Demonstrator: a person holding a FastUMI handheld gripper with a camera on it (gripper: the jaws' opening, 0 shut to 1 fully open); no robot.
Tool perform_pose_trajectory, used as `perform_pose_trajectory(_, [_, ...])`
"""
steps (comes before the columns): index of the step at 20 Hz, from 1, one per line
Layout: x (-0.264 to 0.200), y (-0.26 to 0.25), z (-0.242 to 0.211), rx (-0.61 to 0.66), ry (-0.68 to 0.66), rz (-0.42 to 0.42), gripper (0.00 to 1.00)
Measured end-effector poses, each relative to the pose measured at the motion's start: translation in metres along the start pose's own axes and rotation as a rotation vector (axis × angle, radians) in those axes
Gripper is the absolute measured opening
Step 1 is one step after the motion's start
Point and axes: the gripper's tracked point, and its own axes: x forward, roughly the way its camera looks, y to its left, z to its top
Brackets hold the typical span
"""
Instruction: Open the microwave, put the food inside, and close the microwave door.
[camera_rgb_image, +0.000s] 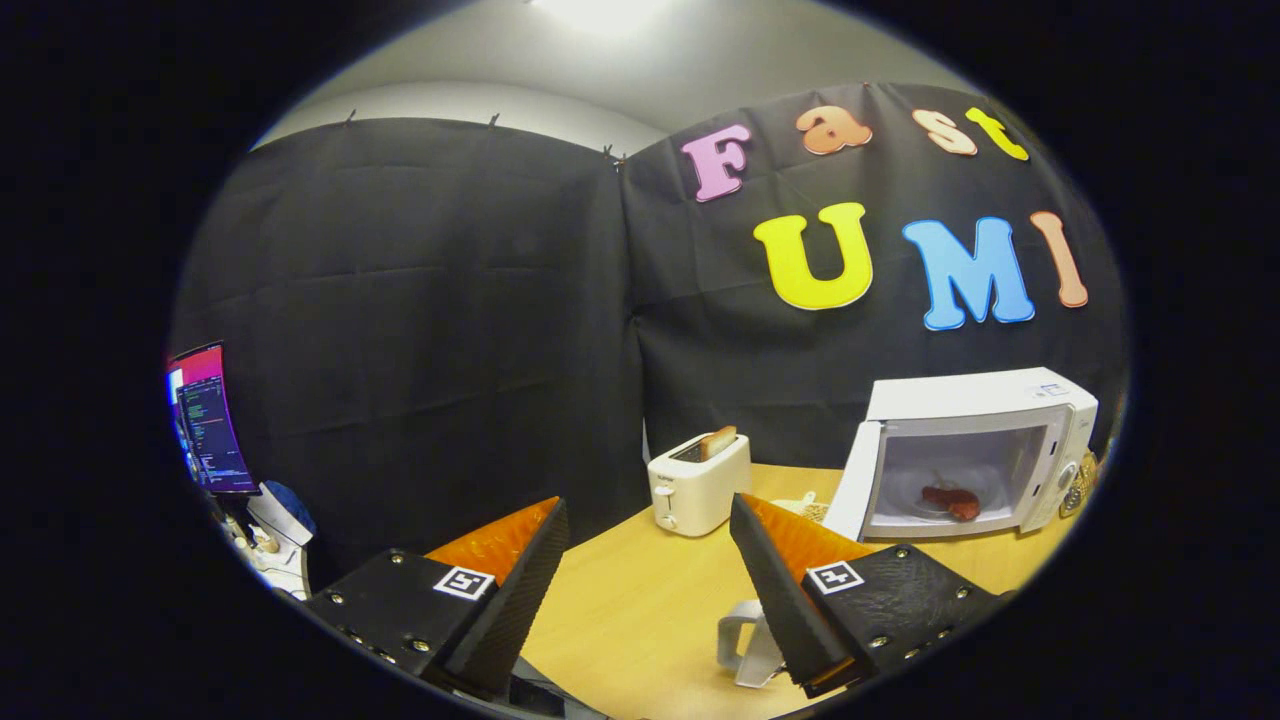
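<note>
A white microwave (985, 395) stands on the wooden table (640, 600), beyond my right finger. Its door (852, 480) hangs open toward the left. A reddish-brown piece of food (952, 500) lies inside the cavity on the turntable. My gripper (648, 515) is open, well back from the microwave, with nothing between its fingers.
A white toaster (698, 482) with a slice of bread in its slot stands left of the microwave door, ahead of the fingers. A white handle-shaped object (745, 640) lies by my right finger. A lit monitor (205, 420) stands far left off the table.
</note>
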Motion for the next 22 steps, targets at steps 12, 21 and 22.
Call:
perform_pose_trajectory(12, [0.019,0.004,-0.090,0.039,0.157,0.010,0.98])
perform_pose_trajectory(21, [0.024,-0.043,-0.114,0.005,0.174,-0.137,0.39])
perform_pose_trajectory(22, [0.021,-0.046,-0.111,0.033,0.168,-0.138,0.21])
